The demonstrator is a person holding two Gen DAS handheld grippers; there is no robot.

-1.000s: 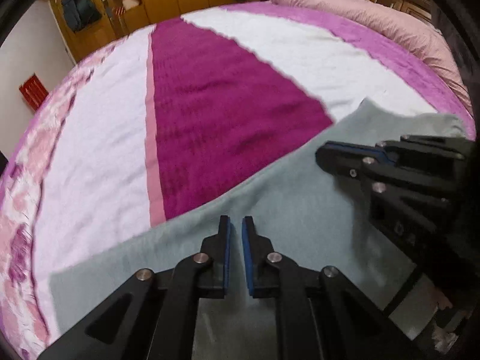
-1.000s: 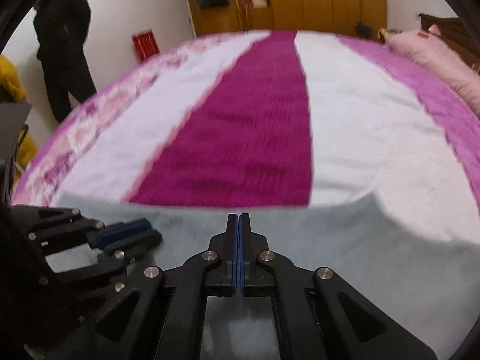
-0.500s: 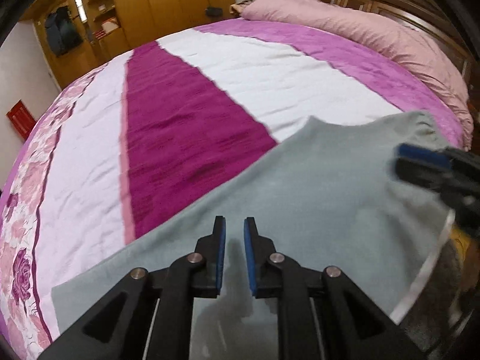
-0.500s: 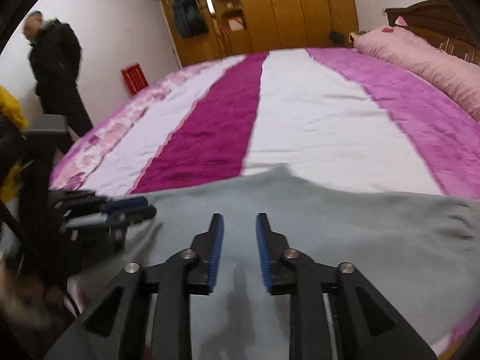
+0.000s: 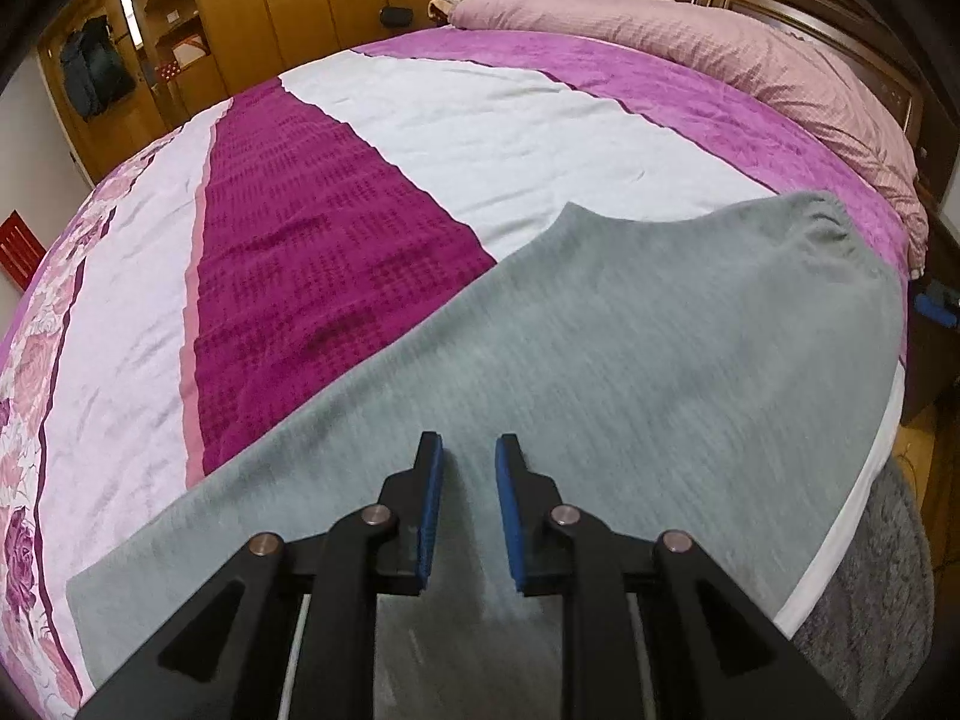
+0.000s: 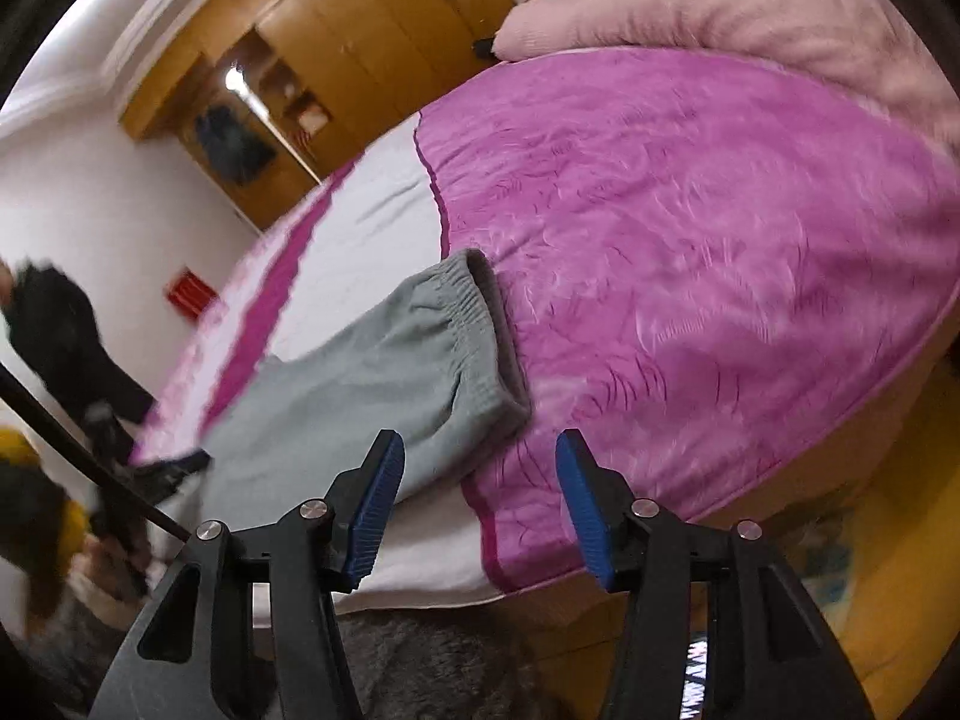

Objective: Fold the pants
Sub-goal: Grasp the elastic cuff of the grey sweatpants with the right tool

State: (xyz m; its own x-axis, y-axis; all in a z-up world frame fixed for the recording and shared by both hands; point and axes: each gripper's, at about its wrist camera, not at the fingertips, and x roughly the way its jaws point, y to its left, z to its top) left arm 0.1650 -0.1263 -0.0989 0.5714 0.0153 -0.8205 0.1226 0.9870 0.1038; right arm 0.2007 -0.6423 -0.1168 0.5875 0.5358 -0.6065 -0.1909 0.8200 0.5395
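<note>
Grey sweatpants (image 5: 630,372) lie flat along the near edge of the bed, legs to the left, elastic waistband (image 5: 831,222) at the right. My left gripper (image 5: 468,501) hovers over the middle of the pants, open a little and empty. In the right wrist view the pants (image 6: 360,384) end in the gathered waistband (image 6: 474,324). My right gripper (image 6: 474,498) is wide open and empty, just in front of the waistband corner at the bed's edge. Its blue tip (image 5: 933,309) shows at the right edge of the left wrist view.
The bed carries a striped magenta, white and pink cover (image 5: 312,228) and a pink quilt (image 5: 720,54) by the headboard. Wooden wardrobes (image 5: 288,6) stand at the far side. A person in black (image 6: 54,336) stands to the left. A grey rug (image 6: 432,660) lies below the bed edge.
Both grippers let go of the pants and opened. The right gripper swung right to the waistband end and opened wide. The left gripper backed off slightly over the laid-out pants.
</note>
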